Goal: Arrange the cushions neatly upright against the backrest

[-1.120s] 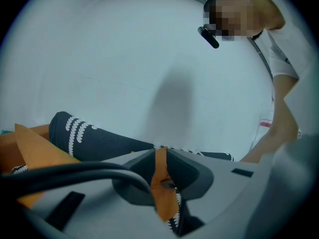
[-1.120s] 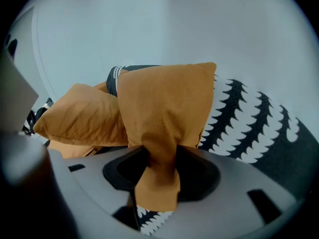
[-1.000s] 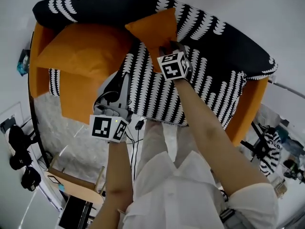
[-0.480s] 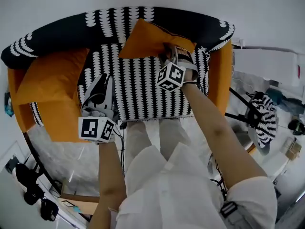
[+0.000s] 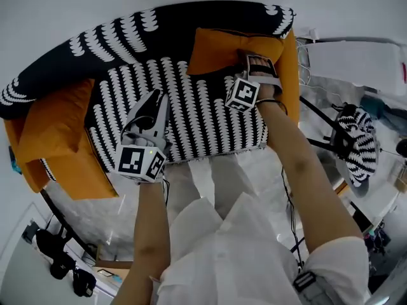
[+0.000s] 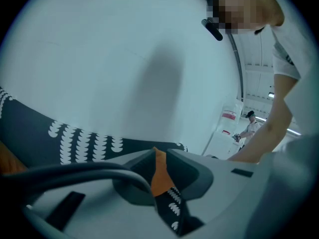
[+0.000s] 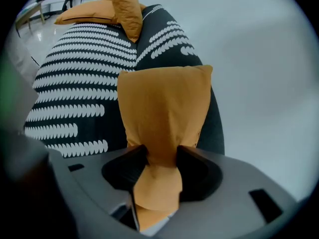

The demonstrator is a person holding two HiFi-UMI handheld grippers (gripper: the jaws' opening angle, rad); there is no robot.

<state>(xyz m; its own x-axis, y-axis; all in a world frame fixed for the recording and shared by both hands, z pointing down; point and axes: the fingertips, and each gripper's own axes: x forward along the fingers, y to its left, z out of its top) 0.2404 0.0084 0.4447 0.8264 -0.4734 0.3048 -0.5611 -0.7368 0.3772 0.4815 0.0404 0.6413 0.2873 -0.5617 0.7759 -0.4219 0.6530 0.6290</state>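
Note:
The sofa has a black-and-white patterned seat [image 5: 191,107] and backrest [image 5: 127,30]. A small orange cushion [image 5: 222,46] [image 7: 164,103] stands upright against the backrest at the sofa's right end. My right gripper [image 5: 255,61] [image 7: 162,156] pinches the cushion's near corner; its jaws are opening, but the pads still press the fabric. A larger orange cushion [image 5: 54,122] [image 7: 124,4] lies at the left end. My left gripper [image 5: 154,100] [image 6: 159,168] hovers over the seat with its jaws nearly together and nothing held; sofa fabric shows through the thin slit.
The orange right armrest [image 5: 289,62] is just beside the held cushion. A black-and-white striped object [image 5: 356,148] on a dark stand sits on the floor to the right. Dark gear [image 5: 57,269] lies at lower left. A white wall rises behind the sofa.
My right gripper has carried the small orange cushion rightward along the backrest to the sofa's right end. My left gripper has shifted right over the seat, still nearly closed.

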